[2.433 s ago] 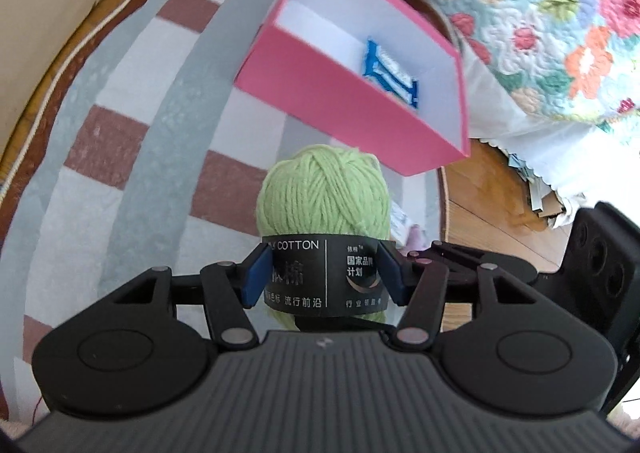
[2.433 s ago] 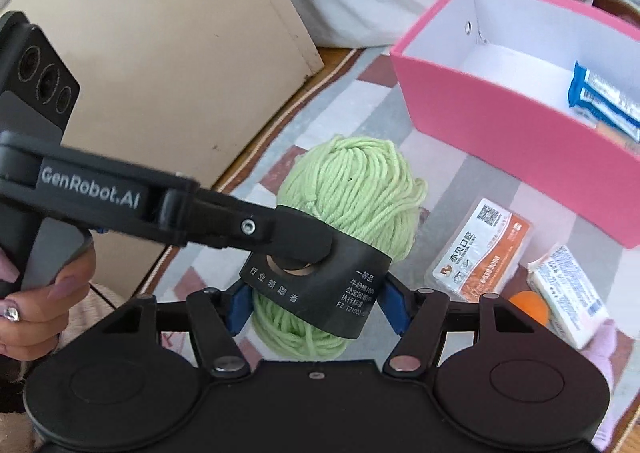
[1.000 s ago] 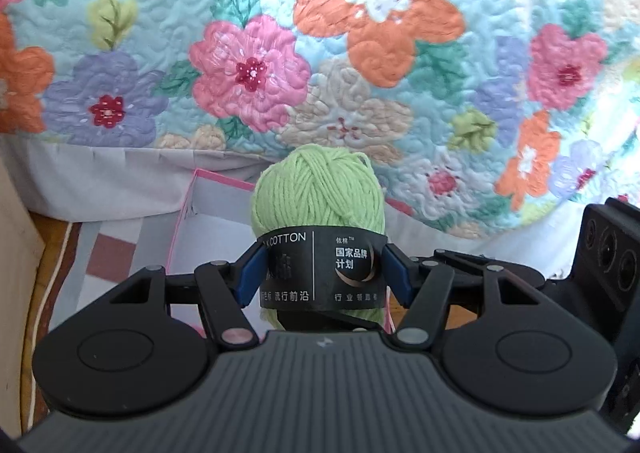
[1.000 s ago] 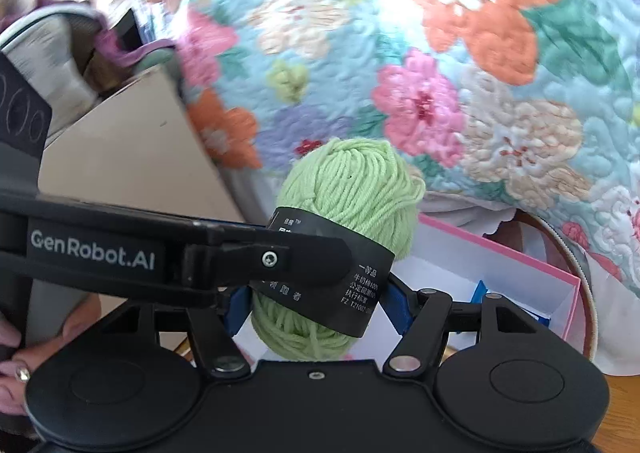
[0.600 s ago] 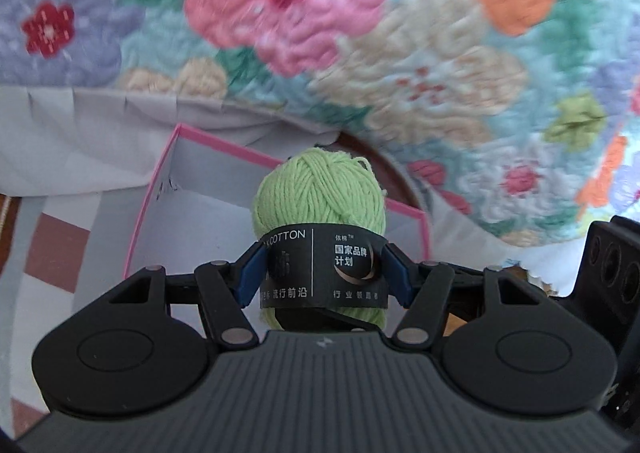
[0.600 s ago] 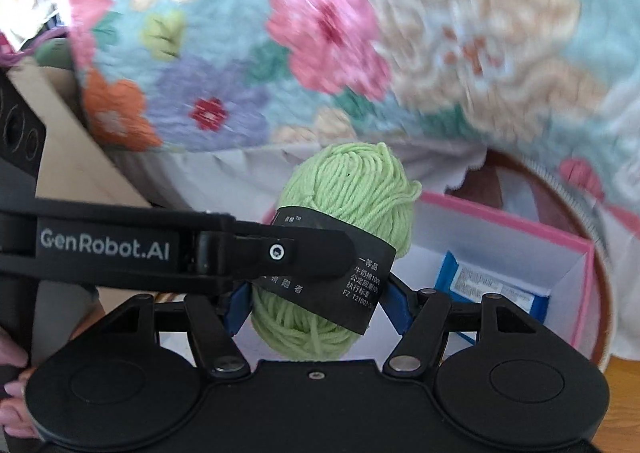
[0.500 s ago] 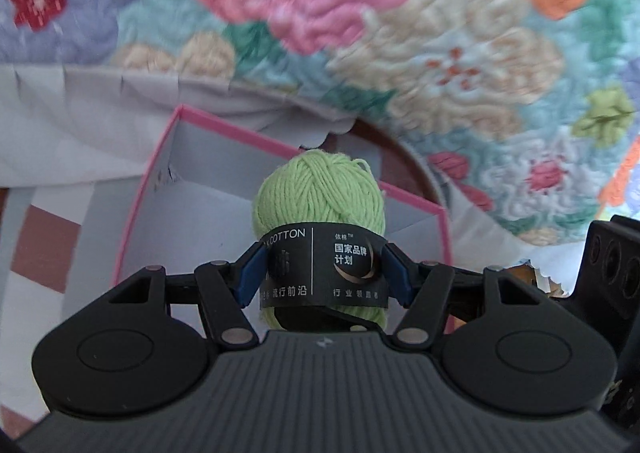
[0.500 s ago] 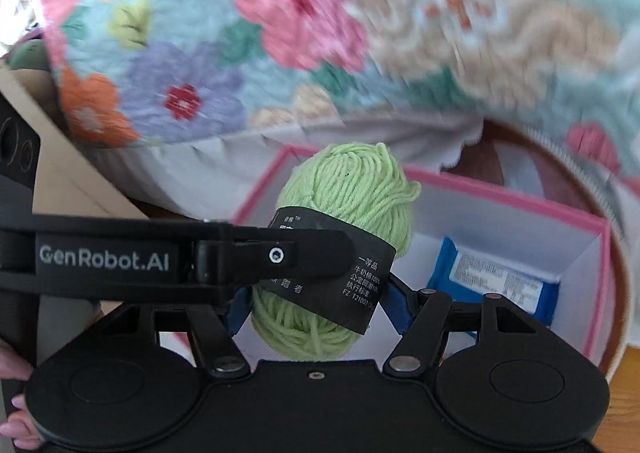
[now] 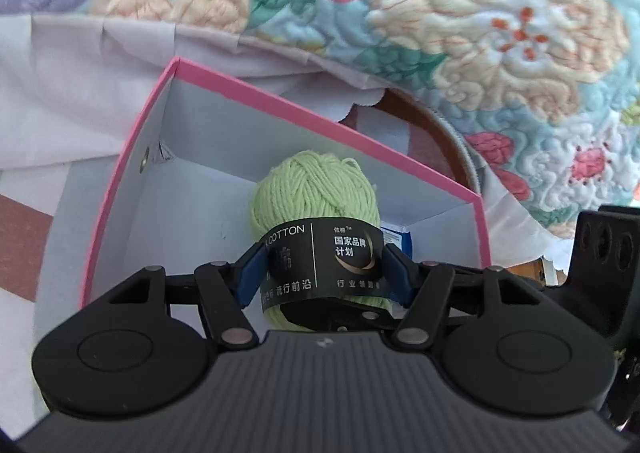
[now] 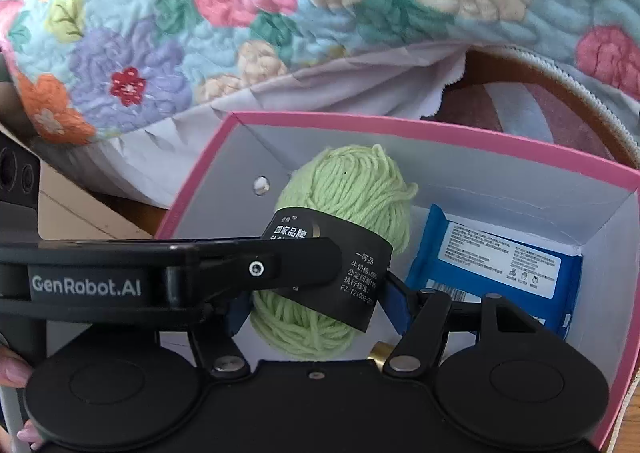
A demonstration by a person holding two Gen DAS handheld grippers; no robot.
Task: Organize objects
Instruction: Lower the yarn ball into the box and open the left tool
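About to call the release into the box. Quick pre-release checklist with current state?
1. Both grippers clamped on the yarn ball: left gripper, right gripper. ok.
2. Yarn is over the open pink box, inside its rim. ok.
3. Landing spot beside the blue packet is bare. ok.
4. Yarn resting on the box floor. cannot tell.
5. Yarn label intact, no loose strand snagged. ok.

I am angling both grippers downward, my left gripper (image 9: 318, 267) and my right gripper (image 10: 316, 303) each clamping from opposite sides with blue pads pressing inward, the left's arm crossing in front of the right, my fingertips (image 10: 14, 375) curling around its handle.
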